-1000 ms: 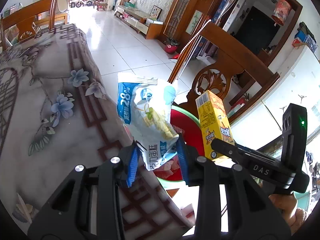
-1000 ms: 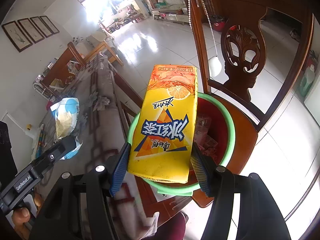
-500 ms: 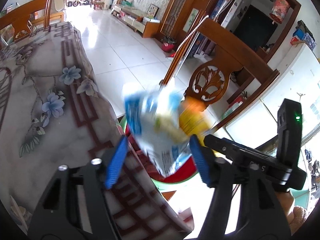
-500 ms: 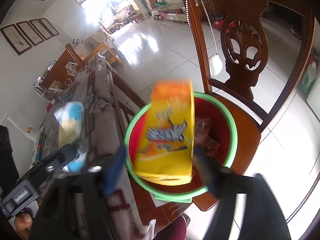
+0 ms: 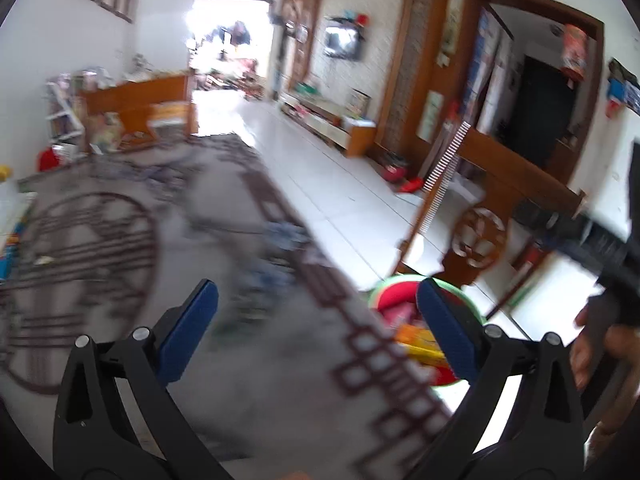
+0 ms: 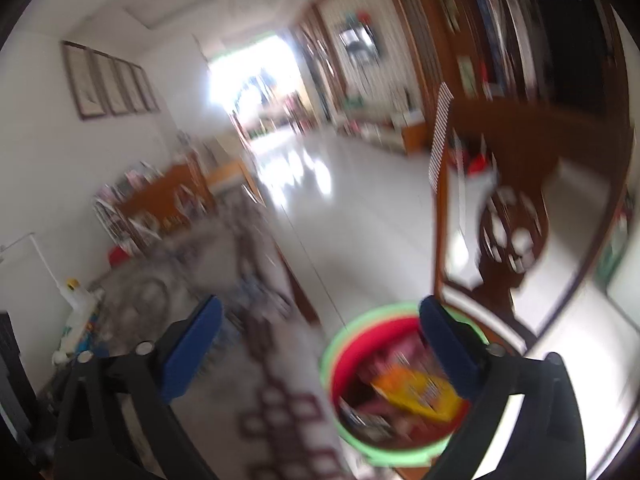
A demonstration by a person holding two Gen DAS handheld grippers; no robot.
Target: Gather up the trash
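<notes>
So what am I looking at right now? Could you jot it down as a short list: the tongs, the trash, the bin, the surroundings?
left tongs: open, nothing between them
right tongs: open, nothing between them
bin: red inside, green rim, beside the table edge
yellow carton: lying inside the bin
other trash in bin: some wrappers, too blurred to name
table: patterned cloth cover
chair: carved wood, behind the bin
picture quality: blurred in both views

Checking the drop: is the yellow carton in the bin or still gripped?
In. The yellow carton lies inside the red bin; the right gripper stands open and empty.
</notes>
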